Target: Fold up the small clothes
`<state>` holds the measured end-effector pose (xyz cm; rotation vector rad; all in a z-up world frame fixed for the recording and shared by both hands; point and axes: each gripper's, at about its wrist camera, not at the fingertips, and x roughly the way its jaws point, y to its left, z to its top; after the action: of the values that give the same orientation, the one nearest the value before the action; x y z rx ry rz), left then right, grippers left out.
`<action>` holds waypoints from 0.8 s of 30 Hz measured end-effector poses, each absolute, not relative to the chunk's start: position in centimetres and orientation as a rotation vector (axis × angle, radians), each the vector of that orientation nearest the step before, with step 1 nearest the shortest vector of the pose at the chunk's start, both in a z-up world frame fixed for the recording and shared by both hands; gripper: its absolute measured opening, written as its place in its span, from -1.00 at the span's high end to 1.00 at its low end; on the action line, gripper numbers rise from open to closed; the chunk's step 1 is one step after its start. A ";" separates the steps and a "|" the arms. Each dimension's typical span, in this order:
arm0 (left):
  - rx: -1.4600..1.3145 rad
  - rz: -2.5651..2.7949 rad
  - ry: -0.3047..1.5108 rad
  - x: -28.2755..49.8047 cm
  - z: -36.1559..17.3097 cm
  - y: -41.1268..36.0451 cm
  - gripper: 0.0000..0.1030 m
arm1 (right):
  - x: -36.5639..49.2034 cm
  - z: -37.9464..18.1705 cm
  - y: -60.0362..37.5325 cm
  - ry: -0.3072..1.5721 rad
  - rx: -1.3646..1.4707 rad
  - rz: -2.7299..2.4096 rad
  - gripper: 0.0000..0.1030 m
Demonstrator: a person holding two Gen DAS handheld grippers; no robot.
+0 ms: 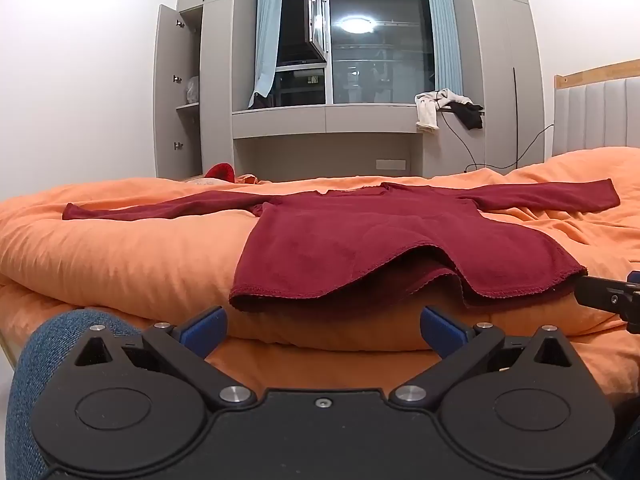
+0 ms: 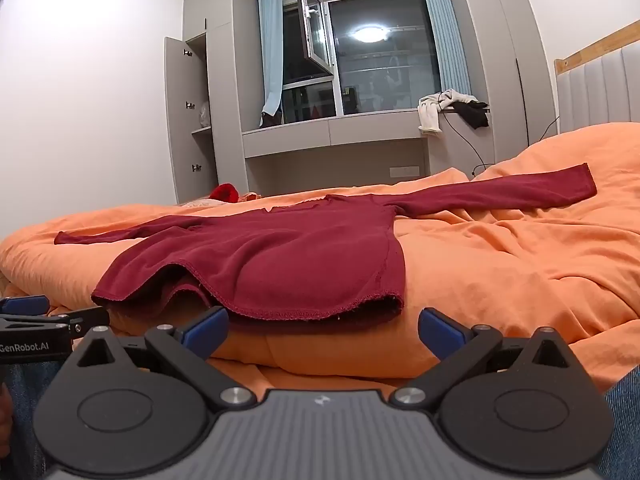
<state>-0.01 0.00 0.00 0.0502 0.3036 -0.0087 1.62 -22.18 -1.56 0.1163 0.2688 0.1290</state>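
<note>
Knit maroon top (image 1: 360, 240), sleeves spread

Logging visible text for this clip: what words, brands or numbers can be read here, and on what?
"GenRobot.AI": white print on the black body of the left gripper, at the left edge of the right wrist view; the first letter is cut off by the frame edge.
Nothing else is readable; the red shirt shows no print.
</note>
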 end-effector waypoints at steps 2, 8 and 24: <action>0.050 -0.008 0.303 0.0 0.0 0.0 -0.99 | 1.6 -1.6 -22.2 0.267 0.117 0.130 -1.00; 0.055 -0.008 0.305 0.2 0.0 0.0 -0.99 | 1.6 -1.6 -22.2 0.268 0.117 0.128 -1.00; 0.052 -0.011 0.296 -0.1 0.0 0.0 -0.99 | 1.7 -1.7 -22.2 0.270 0.116 0.127 -1.00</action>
<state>-0.05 0.00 0.01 0.0516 0.2963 -0.0106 1.67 -22.21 -1.66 0.1158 0.2699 0.1274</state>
